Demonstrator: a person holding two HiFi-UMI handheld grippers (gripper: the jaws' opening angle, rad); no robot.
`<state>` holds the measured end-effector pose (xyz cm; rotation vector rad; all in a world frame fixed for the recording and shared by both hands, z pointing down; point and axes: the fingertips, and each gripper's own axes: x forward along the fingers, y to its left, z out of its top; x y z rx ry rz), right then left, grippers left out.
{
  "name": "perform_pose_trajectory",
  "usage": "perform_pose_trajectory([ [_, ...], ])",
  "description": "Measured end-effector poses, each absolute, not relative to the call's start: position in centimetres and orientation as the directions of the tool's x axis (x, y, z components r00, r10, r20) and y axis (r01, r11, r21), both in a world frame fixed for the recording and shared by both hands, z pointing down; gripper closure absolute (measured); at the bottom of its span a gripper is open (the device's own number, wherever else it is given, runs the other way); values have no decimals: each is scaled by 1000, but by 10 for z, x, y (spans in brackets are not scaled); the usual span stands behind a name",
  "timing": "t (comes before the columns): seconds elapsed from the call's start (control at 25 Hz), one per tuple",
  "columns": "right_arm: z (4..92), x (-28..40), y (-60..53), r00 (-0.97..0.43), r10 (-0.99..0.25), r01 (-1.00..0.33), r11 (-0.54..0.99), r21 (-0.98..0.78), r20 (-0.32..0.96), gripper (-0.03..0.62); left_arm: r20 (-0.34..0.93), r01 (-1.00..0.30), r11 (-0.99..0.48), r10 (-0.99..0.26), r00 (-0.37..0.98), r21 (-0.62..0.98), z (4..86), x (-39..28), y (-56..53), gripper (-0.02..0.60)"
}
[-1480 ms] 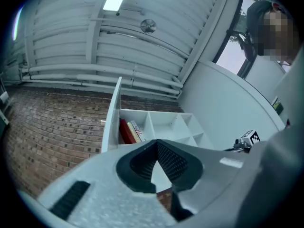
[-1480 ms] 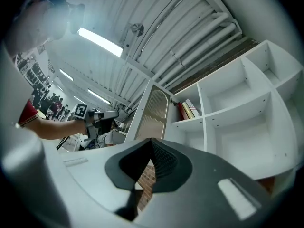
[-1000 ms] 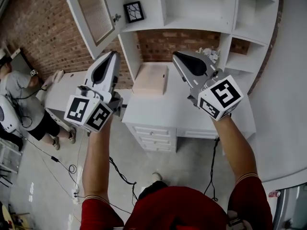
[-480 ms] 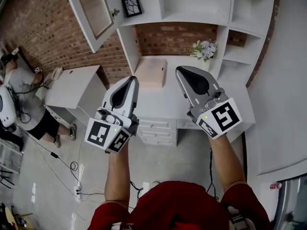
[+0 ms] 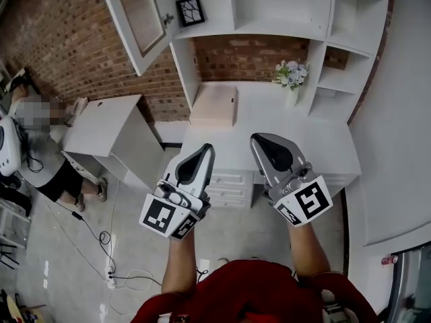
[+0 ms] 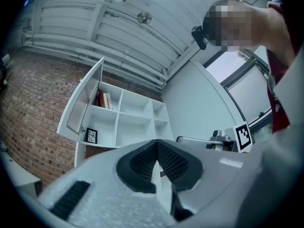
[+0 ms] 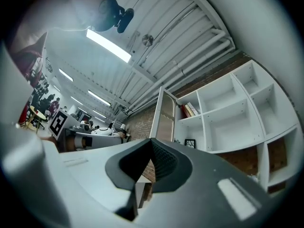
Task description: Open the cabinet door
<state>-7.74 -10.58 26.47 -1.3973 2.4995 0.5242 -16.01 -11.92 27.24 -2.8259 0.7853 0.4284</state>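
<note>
- While the white glass-panelled cabinet door [image 5: 140,20] stands wide open at the upper left corner of the white shelf unit [image 5: 269,5], nothing appears left to do.
- Left hand-held gripper [image 5: 204,151] and right hand-held gripper [image 5: 260,141]: both pressed together, empty.

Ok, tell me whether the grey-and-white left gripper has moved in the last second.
Yes. The left gripper has sunk away from the open white cabinet door, toward the desk drawers.

A red brick wall [image 5: 60,39] is seen behind white shelving [image 5: 283,5] and a white bench [image 5: 269,123], with a polished grey floor [image 5: 74,261] below. The ribbed ceiling [image 7: 190,13] is lit by long strip lights [image 7: 108,45].
</note>
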Motion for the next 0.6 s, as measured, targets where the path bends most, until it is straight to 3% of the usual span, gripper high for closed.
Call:
perform_pose_trajectory([
  [0.6,292,-85,-103,-487,-806,-873,453,180,-337,582,-310,-502,-863,-463,830,-55,292,-173,-122,575],
])
